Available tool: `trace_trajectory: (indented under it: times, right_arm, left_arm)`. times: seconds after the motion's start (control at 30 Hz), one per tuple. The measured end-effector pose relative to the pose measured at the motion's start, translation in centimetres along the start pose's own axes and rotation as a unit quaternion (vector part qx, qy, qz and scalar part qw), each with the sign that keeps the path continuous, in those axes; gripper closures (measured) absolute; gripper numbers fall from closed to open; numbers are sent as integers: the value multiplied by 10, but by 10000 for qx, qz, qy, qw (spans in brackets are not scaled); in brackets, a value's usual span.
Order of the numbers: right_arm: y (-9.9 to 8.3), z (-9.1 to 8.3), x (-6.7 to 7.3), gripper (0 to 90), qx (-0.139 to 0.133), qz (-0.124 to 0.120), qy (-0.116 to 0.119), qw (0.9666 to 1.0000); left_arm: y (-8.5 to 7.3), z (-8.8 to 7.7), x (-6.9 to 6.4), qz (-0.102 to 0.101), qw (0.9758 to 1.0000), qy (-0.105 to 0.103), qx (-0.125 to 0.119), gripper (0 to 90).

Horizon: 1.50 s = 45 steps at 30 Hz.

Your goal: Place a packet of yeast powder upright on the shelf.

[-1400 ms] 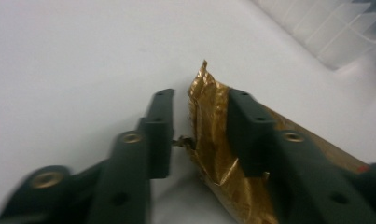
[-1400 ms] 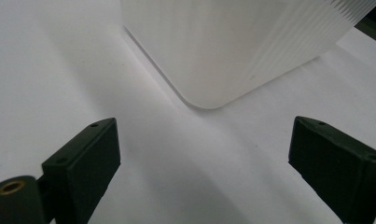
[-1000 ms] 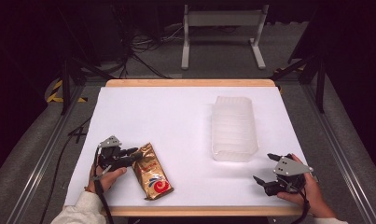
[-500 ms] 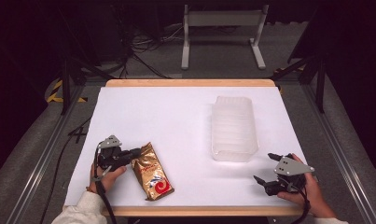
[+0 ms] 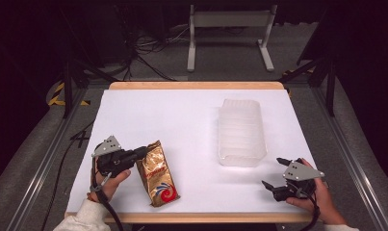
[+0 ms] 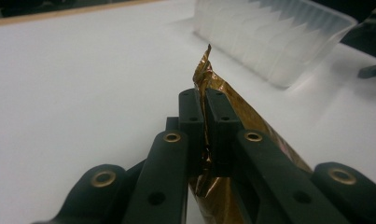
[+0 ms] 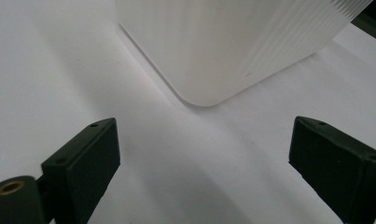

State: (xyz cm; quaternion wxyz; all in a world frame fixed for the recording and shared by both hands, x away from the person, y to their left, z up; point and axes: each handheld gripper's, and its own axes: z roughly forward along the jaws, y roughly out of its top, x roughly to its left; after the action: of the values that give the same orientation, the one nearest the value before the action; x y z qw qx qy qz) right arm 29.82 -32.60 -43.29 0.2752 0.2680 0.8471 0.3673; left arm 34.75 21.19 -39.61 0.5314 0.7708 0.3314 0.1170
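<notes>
Left gripper [image 6: 205,126] clamped on gold pouch [image 5: 158,173] top seam, a thin edge that lifts clean; right gripper [image 7: 204,163] spread wide, idle beside clear bin [image 5: 241,132]

left gripper [image 5: 142,153]: jaws clamped together, raised | right gripper [image 5: 276,173]: jaws wide apart, low

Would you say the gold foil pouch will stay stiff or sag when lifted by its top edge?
Probably it sags: the left gripper pinches only the crinkled seam of the gold pouch, so its fuller body likely hangs. The glossy foil looks slippery and may creep out.
</notes>
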Motion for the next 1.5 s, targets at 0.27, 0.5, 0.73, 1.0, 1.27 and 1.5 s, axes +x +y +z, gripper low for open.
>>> trace_trajectory:
  times: [0.27, 0.5, 0.73, 1.0, 1.27, 1.5]
  right_arm:
    - [0, 0, 0, 93, 9, 20, -15, 10000]
    - [0, -1, -1, 92, -2, 40, -28, 10000]
    - [0, -1, -1, 93, -12, 54, -19, 10000]
    - [0, -1, -1, 93, -6, 50, -32, 10000]
    - [0, -2, -2, 93, -48, 88, -30, 9999]
    - [0, -2, -2, 93, -32, 74, -32, 10000]
  left_arm:
    - [13, -9, -21, 229, 9989, 14, -403, 863]
    - [22, -10, -35, 473, 9977, -102, -479, 869]
    - [32, -14, -50, 685, 9953, -189, -654, 869]
    - [38, -10, -54, 789, 9942, -162, -711, 870]
    - [47, -3, -51, 787, 9937, -200, -768, 871]
    - [56, 3, -50, 771, 9933, -255, -816, 871]
